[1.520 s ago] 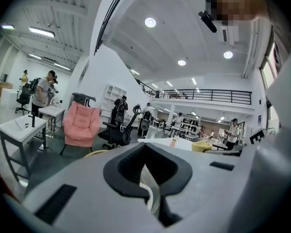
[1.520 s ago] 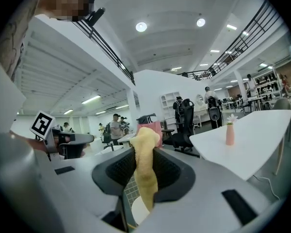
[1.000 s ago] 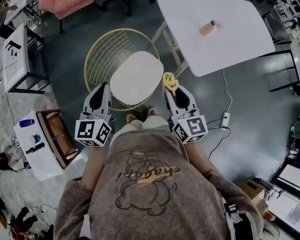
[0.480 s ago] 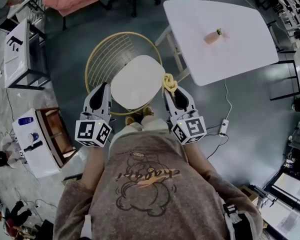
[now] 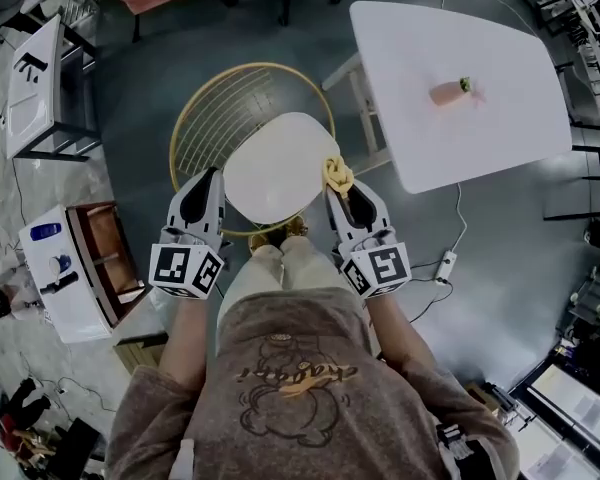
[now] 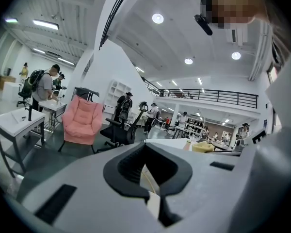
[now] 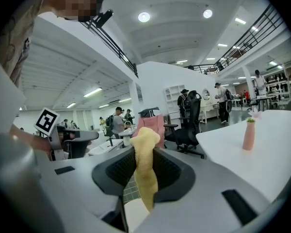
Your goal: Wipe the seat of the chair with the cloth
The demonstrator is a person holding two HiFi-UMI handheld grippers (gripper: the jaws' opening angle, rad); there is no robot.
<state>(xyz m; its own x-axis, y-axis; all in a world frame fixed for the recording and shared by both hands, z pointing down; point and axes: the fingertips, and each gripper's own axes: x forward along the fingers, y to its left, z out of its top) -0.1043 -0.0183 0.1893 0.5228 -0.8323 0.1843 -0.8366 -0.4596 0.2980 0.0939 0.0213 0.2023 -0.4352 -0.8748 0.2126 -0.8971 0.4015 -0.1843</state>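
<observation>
The chair has a round white seat (image 5: 273, 166) and a gold wire back (image 5: 220, 108), and it stands just ahead of me. My right gripper (image 5: 341, 184) is at the seat's right front edge, shut on a crumpled yellow cloth (image 5: 336, 173). The cloth (image 7: 144, 165) sticks up from between the jaws in the right gripper view, where the right gripper (image 7: 142, 181) points level across the room. By the seat's left front edge, my left gripper (image 5: 207, 180) holds nothing. In its own view the left gripper (image 6: 148, 177) has its pads together with nothing between them.
A white table (image 5: 430, 28) stands to the right of the chair with a pink vase (image 5: 448, 92) on it. A power strip (image 5: 443, 265) and its cable lie on the floor at the right. A white cart (image 5: 55, 288) and a white desk (image 5: 32, 88) stand at the left.
The chair and table have drifted a little to the right in the head view. Both grippers stay at the seat's front edge, the cloth still in the right one.
</observation>
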